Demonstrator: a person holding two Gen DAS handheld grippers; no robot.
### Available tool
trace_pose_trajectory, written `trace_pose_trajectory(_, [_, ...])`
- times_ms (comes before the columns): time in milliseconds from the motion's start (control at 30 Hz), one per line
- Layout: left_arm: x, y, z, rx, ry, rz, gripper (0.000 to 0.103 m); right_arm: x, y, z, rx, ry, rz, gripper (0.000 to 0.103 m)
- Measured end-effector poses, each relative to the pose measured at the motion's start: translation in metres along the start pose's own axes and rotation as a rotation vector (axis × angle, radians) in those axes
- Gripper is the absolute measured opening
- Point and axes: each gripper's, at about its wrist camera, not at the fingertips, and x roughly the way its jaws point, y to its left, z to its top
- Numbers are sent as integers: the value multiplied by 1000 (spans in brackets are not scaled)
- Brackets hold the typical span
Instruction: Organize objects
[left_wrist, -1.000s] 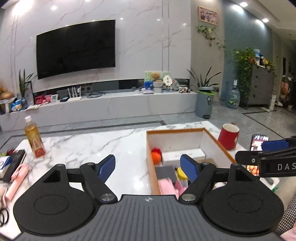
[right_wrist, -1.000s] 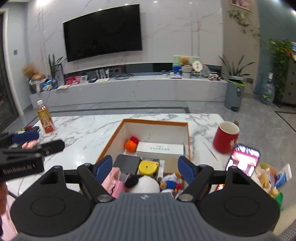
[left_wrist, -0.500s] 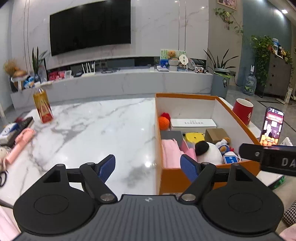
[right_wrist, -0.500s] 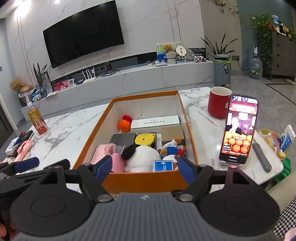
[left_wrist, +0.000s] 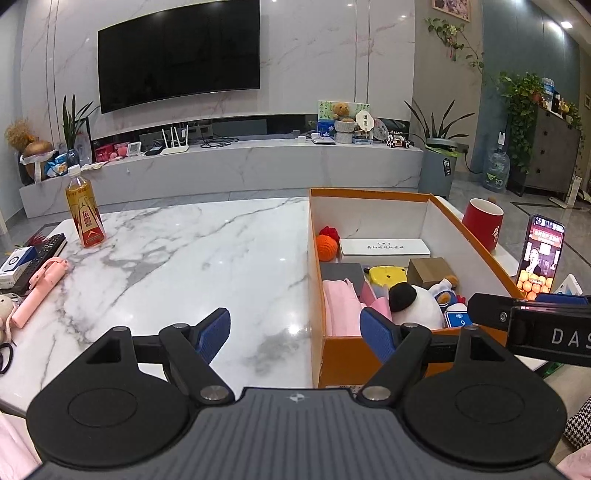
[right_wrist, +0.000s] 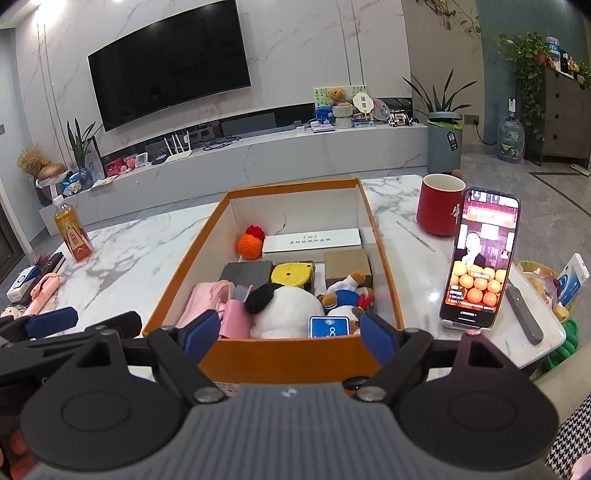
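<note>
Marble tabletop (left_wrist: 192, 258) fills the left wrist view, and the left gripper (left_wrist: 295, 332) hangs wide and empty above its near edge. Ahead and to its right sits the orange box (left_wrist: 351, 354), packed with a panda plush (left_wrist: 421, 302), pink cloth (left_wrist: 340, 306) and an orange knitted ball (left_wrist: 327, 248). Far to its left lie a pink selfie stick (left_wrist: 40, 286), a remote (left_wrist: 40, 254) and a tea bottle (left_wrist: 84, 210). From the right wrist view, the right gripper (right_wrist: 288, 338) is spread wide too, holding nothing, with the box's near wall straight ahead; a phone (right_wrist: 480, 258) and red mug (right_wrist: 439, 208) stand to its right. Much appears already boxed; judging by the clutter, the left-side items are likely what remains.
</note>
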Motion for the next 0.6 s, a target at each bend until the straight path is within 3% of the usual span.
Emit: trace_pose_trajectory(600, [-2, 4, -2, -67, 3, 76, 91, -3, 9, 3, -39, 0, -3, 89])
